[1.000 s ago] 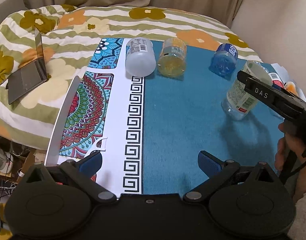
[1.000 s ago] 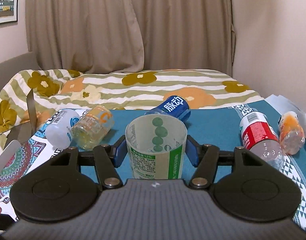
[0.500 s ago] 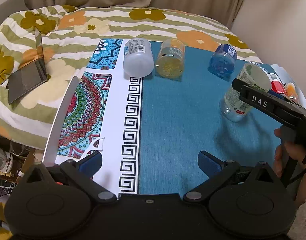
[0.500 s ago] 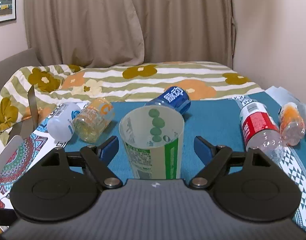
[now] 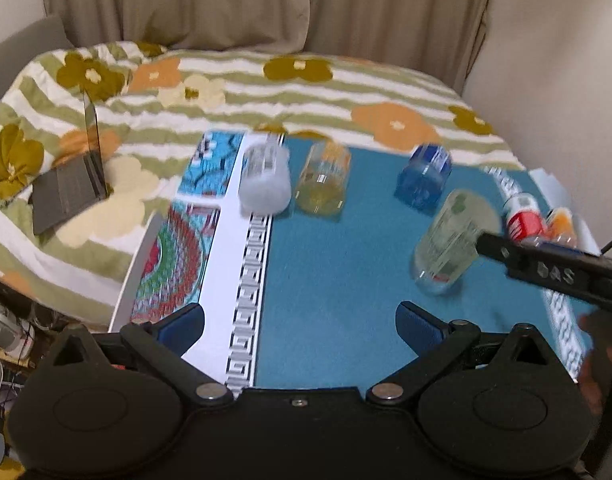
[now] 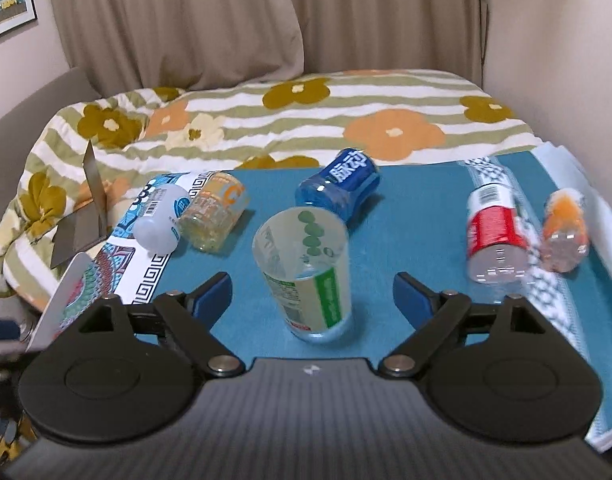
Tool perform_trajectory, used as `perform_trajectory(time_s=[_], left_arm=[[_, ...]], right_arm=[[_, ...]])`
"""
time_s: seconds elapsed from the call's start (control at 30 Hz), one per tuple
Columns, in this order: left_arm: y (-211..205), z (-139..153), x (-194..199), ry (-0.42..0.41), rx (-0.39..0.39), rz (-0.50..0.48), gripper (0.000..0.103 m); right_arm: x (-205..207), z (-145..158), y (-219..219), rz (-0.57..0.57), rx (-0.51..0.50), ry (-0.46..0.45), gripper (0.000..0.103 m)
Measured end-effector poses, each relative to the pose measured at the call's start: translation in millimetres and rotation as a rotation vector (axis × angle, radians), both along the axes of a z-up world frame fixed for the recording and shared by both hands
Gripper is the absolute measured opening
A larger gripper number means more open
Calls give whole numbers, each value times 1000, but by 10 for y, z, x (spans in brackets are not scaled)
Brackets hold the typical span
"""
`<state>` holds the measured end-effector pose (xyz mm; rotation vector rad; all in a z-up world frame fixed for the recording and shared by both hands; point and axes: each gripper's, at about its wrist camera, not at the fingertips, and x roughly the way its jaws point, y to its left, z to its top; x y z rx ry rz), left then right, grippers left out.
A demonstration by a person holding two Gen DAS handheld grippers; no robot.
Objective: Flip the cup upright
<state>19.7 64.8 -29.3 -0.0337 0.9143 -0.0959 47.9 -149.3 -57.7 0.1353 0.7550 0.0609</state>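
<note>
Both grippers wide open now: right gripper [image 6: 311, 292] let go of cup [image 6: 306, 268] & backed off. Cup stands upright on blue mat [image 6: 405, 216], mouth up; flip looks done. Left gripper [image 5: 300, 322] idle, empty.

Left gripper [image 5: 300, 322] hangs low with its jaws spread wide and nothing between the blue pads [image 5: 419, 322]. Right gripper [image 6: 311, 296] has its jaws apart too, pads [image 6: 212, 294] clear on both sides, gripping nothing. From the left camera, its black body reaches in from the right, the person's hand [image 5: 603, 364] beneath it.
</note>
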Motion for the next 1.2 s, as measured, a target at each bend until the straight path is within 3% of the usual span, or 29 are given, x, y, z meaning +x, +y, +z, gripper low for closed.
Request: perform_trajectory(time_s=[0.33,0.6,1.2], left_arm=[[-405,469,-98,-155,57,-33,103],[-629,418,-213,-192,113,-39,103],[-763,381,-271,-191,109,-56,103]], right_arm=[[-269,606,-514,-17,-66,62,103],[-464,508,-758,-52,-79,109,103],[-541,494,-832,-63,-88,108,103]])
